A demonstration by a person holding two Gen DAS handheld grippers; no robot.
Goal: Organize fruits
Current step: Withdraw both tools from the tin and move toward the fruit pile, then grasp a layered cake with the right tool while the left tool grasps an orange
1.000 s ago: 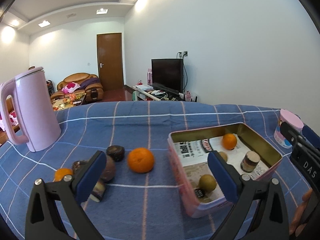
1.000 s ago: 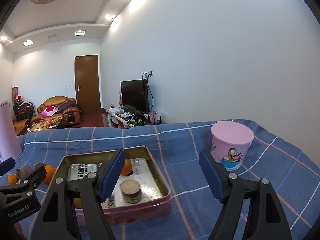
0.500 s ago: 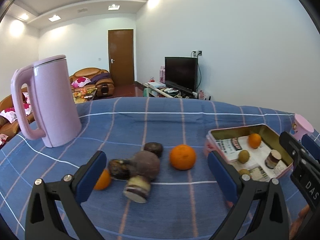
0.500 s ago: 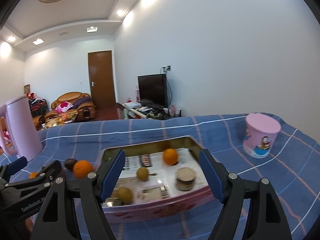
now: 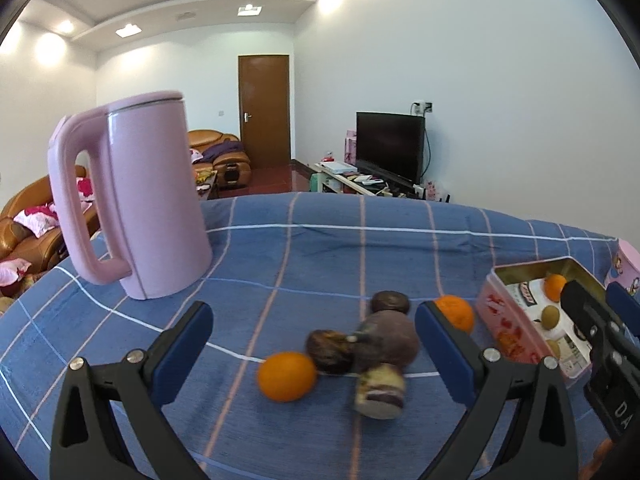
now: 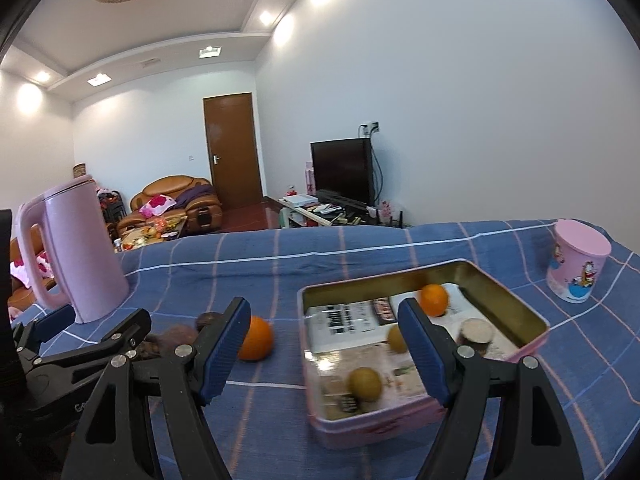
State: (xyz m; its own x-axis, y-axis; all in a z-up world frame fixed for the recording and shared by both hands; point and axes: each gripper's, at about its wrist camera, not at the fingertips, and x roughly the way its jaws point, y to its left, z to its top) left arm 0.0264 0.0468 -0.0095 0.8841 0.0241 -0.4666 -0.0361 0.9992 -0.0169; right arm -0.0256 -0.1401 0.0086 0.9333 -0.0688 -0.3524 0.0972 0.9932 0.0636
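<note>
Blue checked cloth (image 5: 320,248) covers the table, and the loose fruit lies in a cluster near its middle. Between the wide-open, empty jaws of the left gripper (image 5: 313,336) sit a near orange (image 5: 287,376), a dark brown fruit (image 5: 329,351), a larger purple fruit (image 5: 394,338) and a blurred small jar (image 5: 379,391), all touching or almost so. Just beyond them lie a dark round fruit (image 5: 390,302) and a second orange (image 5: 454,312). A pink kettle (image 5: 136,204) stands far left.

To the right, the pink tin (image 6: 520,354) holds an orange (image 6: 433,299), two green-brown fruits (image 6: 365,384) and a brown-lidded jar (image 6: 475,332) on printed paper. The right gripper (image 6: 324,344) hangs over the tin's near left part, jaws well apart, holding nothing. A pink cup (image 6: 578,266) stands far right.
</note>
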